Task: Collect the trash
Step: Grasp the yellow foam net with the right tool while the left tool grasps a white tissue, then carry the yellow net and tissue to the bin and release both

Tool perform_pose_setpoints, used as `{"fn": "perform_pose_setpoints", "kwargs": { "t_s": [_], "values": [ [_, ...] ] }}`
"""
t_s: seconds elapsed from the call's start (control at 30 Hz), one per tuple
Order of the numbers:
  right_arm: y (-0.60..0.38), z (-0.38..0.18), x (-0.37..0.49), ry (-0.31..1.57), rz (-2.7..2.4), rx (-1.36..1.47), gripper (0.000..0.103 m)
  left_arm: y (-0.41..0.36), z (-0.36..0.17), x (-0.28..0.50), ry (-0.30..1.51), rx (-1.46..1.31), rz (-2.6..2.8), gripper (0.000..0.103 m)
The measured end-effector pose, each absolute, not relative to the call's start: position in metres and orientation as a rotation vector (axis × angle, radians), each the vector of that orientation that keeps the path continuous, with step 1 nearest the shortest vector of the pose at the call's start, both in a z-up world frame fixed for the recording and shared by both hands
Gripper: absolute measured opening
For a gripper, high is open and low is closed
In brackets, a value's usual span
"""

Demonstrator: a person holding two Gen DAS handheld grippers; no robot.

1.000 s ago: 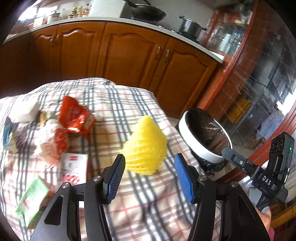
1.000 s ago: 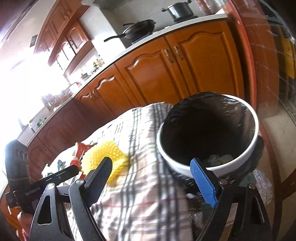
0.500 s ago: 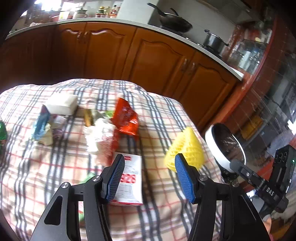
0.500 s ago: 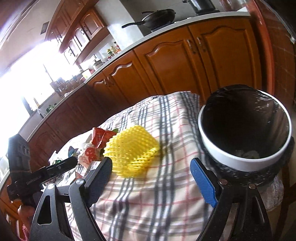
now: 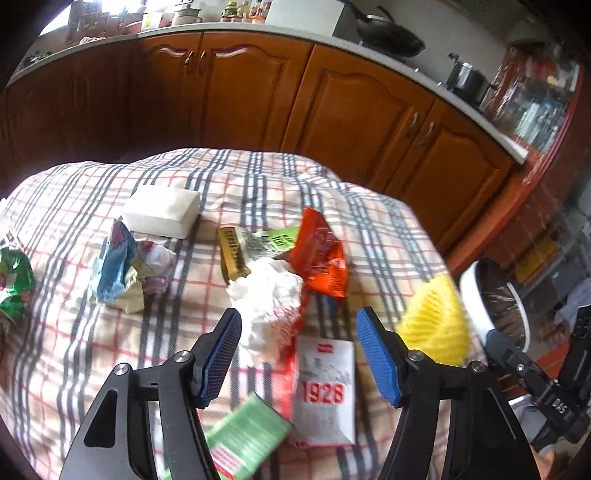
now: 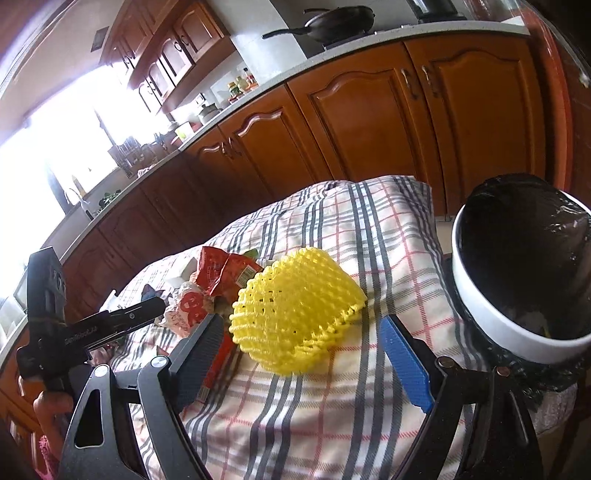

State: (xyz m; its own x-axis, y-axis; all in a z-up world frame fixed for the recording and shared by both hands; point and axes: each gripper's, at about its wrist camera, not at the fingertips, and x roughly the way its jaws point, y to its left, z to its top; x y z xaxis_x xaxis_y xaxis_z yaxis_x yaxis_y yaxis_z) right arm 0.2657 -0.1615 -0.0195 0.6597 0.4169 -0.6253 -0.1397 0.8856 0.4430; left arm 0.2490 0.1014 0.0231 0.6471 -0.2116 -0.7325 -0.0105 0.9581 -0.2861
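Observation:
Trash lies on a plaid tablecloth (image 5: 92,332). My left gripper (image 5: 299,354) is open and empty above a crumpled white wrapper (image 5: 269,299) and a white packet marked 1928 (image 5: 325,391). A red snack bag (image 5: 321,254) lies just beyond. My right gripper (image 6: 299,354) is open and empty, its jaws on either side of a yellow foam net (image 6: 299,306), which also shows in the left wrist view (image 5: 436,325). A white bin with a black liner (image 6: 517,269) stands at the table's right edge, also in the left wrist view (image 5: 495,302).
A white block (image 5: 160,210), a blue crumpled wrapper (image 5: 114,266), a green wrapper (image 5: 14,280) and a green packet (image 5: 247,439) also lie on the cloth. Wooden kitchen cabinets (image 5: 258,85) run behind the table, with a pan (image 6: 332,22) on the counter.
My left gripper swung left from the yellow net to over the white wrapper and packet. My right gripper moved from the bin toward the yellow net, which now sits between its jaws.

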Motion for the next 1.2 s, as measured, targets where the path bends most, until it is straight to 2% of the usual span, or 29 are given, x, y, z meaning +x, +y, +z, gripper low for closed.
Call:
{"fn": "perform_pose_setpoints", "kwargs": {
  "t_s": [0.23, 0.3, 0.33, 0.37, 0.4, 0.43, 0.47, 0.5, 0.67, 1.2],
  "values": [
    [-0.150, -0.032, 0.286, 0.849, 0.323, 0.367, 0.088, 0.100, 0.006, 0.279, 0.925, -0.262, -0.081, 0.064],
    [-0.148, -0.037, 0.289, 0.860, 0.331, 0.372, 0.087, 0.098, 0.003, 0.284, 0.931, -0.260, -0.083, 0.055],
    [-0.147, -0.040, 0.291, 0.864, 0.334, 0.373, 0.086, 0.097, 0.001, 0.287, 0.939, -0.258, -0.091, 0.041],
    [-0.146, -0.040, 0.291, 0.863, 0.338, 0.374, 0.077, 0.097, -0.001, 0.289, 0.943, -0.263, -0.102, 0.040],
    [-0.145, -0.040, 0.291, 0.858, 0.344, 0.372, 0.058, 0.098, -0.003, 0.288, 0.938, -0.266, -0.109, 0.039],
    [-0.144, -0.040, 0.290, 0.856, 0.345, 0.370, 0.049, 0.097, -0.002, 0.288, 0.928, -0.261, -0.109, 0.036],
    [-0.144, -0.040, 0.290, 0.856, 0.346, 0.370, 0.032, 0.097, -0.002, 0.287, 0.921, -0.260, -0.112, 0.035],
    [-0.144, -0.039, 0.289, 0.855, 0.348, 0.371, 0.021, 0.097, -0.003, 0.283, 0.914, -0.263, -0.116, 0.034],
    [-0.145, -0.031, 0.282, 0.830, 0.370, 0.363, 0.016, 0.100, 0.005, 0.269, 0.869, -0.272, -0.136, 0.031],
    [-0.182, 0.006, 0.254, 0.725, 0.340, 0.377, 0.015, 0.064, 0.042, 0.230, 0.769, -0.244, -0.287, 0.031]
  ]
}}
